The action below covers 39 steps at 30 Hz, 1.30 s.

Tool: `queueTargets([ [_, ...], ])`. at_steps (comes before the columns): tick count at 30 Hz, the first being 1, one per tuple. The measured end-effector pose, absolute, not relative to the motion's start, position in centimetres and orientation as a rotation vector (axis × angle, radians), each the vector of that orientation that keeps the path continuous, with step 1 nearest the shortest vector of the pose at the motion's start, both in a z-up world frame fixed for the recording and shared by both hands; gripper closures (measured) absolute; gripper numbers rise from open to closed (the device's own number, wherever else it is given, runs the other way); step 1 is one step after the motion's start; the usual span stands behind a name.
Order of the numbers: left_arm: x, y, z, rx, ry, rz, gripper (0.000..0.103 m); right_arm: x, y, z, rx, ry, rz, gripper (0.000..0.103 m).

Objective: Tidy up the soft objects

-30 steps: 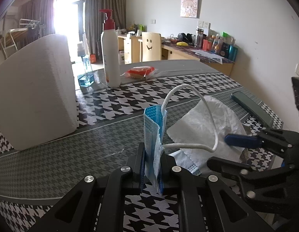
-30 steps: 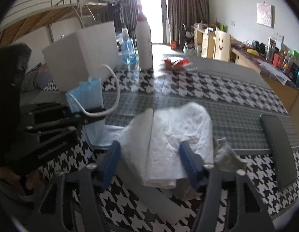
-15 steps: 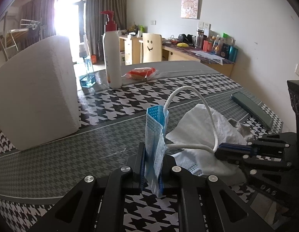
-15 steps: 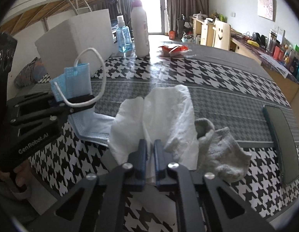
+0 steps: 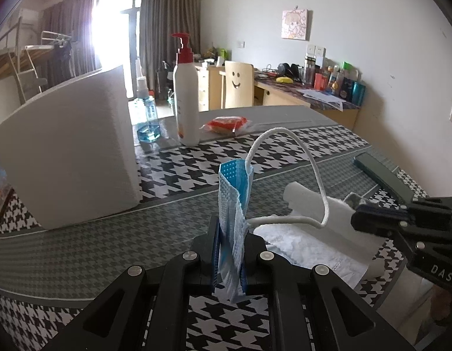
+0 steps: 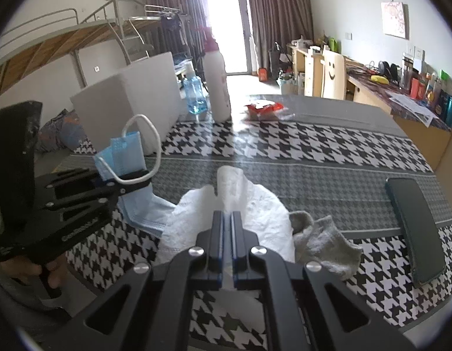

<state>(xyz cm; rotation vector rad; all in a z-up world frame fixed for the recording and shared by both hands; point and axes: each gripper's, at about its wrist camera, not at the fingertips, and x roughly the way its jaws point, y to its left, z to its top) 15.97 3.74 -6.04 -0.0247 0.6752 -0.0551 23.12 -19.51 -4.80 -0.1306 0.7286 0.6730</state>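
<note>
My left gripper is shut on a blue face mask, folded upright between the jaws, its white ear loop arching to the right. The mask also shows in the right wrist view, its lower part trailing onto the table. My right gripper is shut on a white paper towel, which lies crumpled on the table; it shows in the left wrist view. A grey sock lies just right of the towel.
A large white box stands at the left on the houndstooth tablecloth. Behind are a white pump bottle, a blue sanitizer bottle and a red packet. A dark flat case lies at the right.
My right gripper closed from wide open onto the paper towel and gathered it up. The left gripper kept hold of the mask and shifted slightly.
</note>
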Motion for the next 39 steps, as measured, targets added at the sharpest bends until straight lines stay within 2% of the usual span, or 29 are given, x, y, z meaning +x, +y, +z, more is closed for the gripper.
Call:
queueTargets([
  [4, 15.9, 3.8, -6.2, -0.023, 0.680, -0.049, 0.091, 23.0, -19.1, -5.2, -0.126, 0.750, 0.695, 0.095],
  [5, 16.0, 3.8, -6.2, -0.024, 0.682, -0.048, 0.091, 23.0, -18.9, -5.6, -0.136, 0.764, 0.698, 0.091],
  [6, 16.0, 3.8, -6.3, -0.025, 0.682, -0.047, 0.091, 23.0, -18.7, -5.9, -0.148, 0.771, 0.691, 0.084],
  [8, 15.9, 3.7, -6.3, -0.025, 0.682, -0.048, 0.091, 23.1, -18.5, -6.2, -0.162, 0.779, 0.683, 0.050],
  [10, 15.9, 3.7, -6.4, -0.021, 0.682, -0.050, 0.091, 23.0, -18.6, -6.3, -0.151, 0.773, 0.684, 0.036],
  [16, 15.8, 3.8, -6.6, -0.018, 0.684, -0.048, 0.091, 23.4, -18.1, -7.2, -0.176, 0.808, 0.695, 0.036],
  [23, 15.8, 3.7, -7.0, -0.008, 0.695, -0.051, 0.091, 24.1, -17.5, -9.0, -0.207, 0.861, 0.674, 0.037],
  [24, 15.8, 3.7, -7.0, -0.010, 0.696, -0.052, 0.092, 24.2, -17.6, -9.0, -0.200, 0.862, 0.670, 0.041],
  [26, 15.8, 3.7, -7.1, -0.010, 0.698, -0.052, 0.092, 24.3, -17.6, -9.0, -0.204, 0.864, 0.663, 0.062],
  [27, 15.8, 3.7, -7.2, -0.009, 0.699, -0.052, 0.092, 24.4, -17.7, -8.9, -0.194, 0.869, 0.667, 0.067],
  [28, 15.8, 3.7, -7.2, -0.008, 0.701, -0.052, 0.092, 24.5, -17.8, -8.8, -0.184, 0.872, 0.677, 0.078],
  [31, 15.9, 4.0, -7.1, -0.006, 0.699, -0.043, 0.092, 24.5, -18.0, -8.5, -0.163, 0.871, 0.687, 0.083],
  [32, 15.9, 4.2, -7.1, -0.007, 0.696, -0.038, 0.093, 24.7, -18.1, -8.4, -0.158, 0.868, 0.689, 0.089],
  [35, 15.9, 4.8, -6.8, -0.009, 0.687, -0.023, 0.097, 24.9, -18.9, -7.9, -0.129, 0.860, 0.676, 0.094],
  [39, 15.7, 5.1, -6.4, -0.023, 0.681, -0.030, 0.097, 25.1, -19.2, -7.5, -0.105, 0.848, 0.679, 0.095],
])
